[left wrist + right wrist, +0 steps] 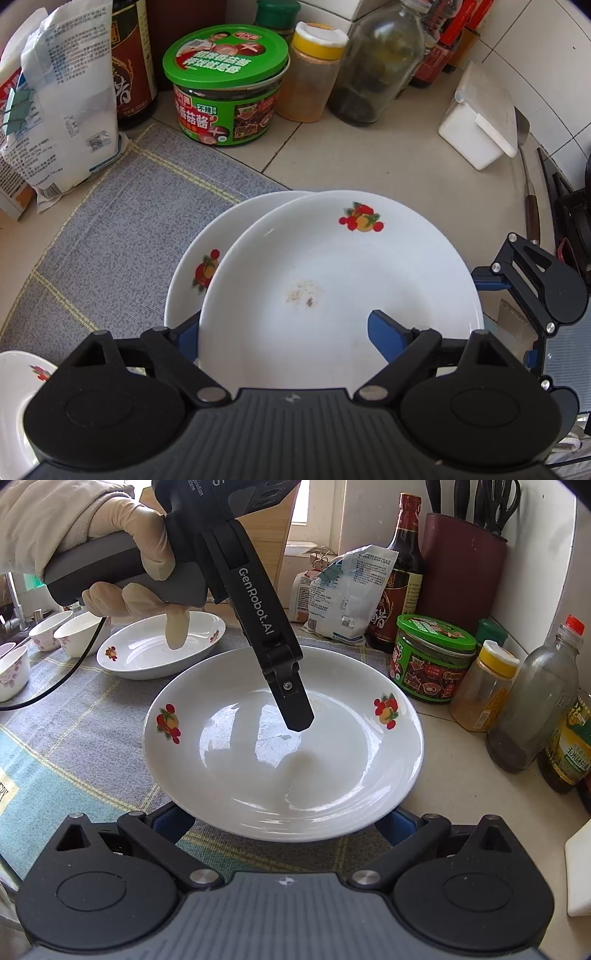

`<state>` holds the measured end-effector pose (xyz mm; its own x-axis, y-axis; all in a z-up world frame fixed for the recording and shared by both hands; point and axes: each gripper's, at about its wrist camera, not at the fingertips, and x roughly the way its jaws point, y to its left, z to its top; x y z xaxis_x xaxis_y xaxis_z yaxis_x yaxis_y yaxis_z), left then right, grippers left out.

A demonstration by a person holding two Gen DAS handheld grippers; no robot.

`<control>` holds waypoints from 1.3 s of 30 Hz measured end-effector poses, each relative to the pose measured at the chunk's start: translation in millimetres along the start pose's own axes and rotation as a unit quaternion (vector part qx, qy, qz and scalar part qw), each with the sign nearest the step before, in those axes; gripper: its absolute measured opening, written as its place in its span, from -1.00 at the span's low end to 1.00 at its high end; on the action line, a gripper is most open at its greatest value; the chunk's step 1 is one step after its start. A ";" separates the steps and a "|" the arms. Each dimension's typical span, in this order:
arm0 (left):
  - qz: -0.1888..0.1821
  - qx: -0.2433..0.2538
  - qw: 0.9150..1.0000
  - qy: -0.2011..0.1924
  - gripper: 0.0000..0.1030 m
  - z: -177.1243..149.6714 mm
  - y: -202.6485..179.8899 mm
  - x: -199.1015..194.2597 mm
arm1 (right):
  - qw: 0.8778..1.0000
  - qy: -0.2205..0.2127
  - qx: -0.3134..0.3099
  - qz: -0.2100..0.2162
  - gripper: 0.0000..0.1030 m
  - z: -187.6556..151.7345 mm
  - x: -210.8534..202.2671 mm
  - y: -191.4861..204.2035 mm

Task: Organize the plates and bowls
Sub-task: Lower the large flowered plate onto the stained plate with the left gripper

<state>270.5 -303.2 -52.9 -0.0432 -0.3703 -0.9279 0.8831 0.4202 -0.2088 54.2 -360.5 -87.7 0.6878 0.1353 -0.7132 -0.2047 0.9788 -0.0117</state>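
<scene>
A white plate with fruit prints is raised over a second matching plate lying on the grey cloth. My left gripper is shut on the raised plate's near rim, one blue finger inside the plate and one beneath it. In the right wrist view the same plate fills the middle, with the left gripper's finger reaching in from above. My right gripper sits below the plate's near edge, its blue fingers spread wide either side under the rim. Another plate lies behind.
Jars and bottles crowd the back: a green-lidded sauce jar, a yellow-capped spice jar, a glass bottle, a soy bottle. A white bag stands left. Small flowered bowls sit far left. A white box is at right.
</scene>
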 end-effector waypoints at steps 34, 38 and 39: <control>0.028 0.019 0.999 0.018 0.73 2.4 0.1 19.8 | 0.999 0.039 0.036 0.004 1.00 10.0 3.2 -3.1; 0.039 0.031 0.999 0.016 0.73 1.6 -3.7 19.9 | 0.999 0.040 0.030 -0.001 1.00 11.0 3.7 -2.1; 0.040 0.033 0.999 0.016 0.73 1.4 -4.0 19.7 | 0.999 0.040 0.030 -0.001 1.00 11.1 3.7 -2.2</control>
<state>266.8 -313.3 -69.9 0.0146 -0.3099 -0.9506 0.9131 0.3917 -0.1137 64.9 -360.5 -82.5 0.6295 0.1233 -0.7671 -0.1600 0.9867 0.0273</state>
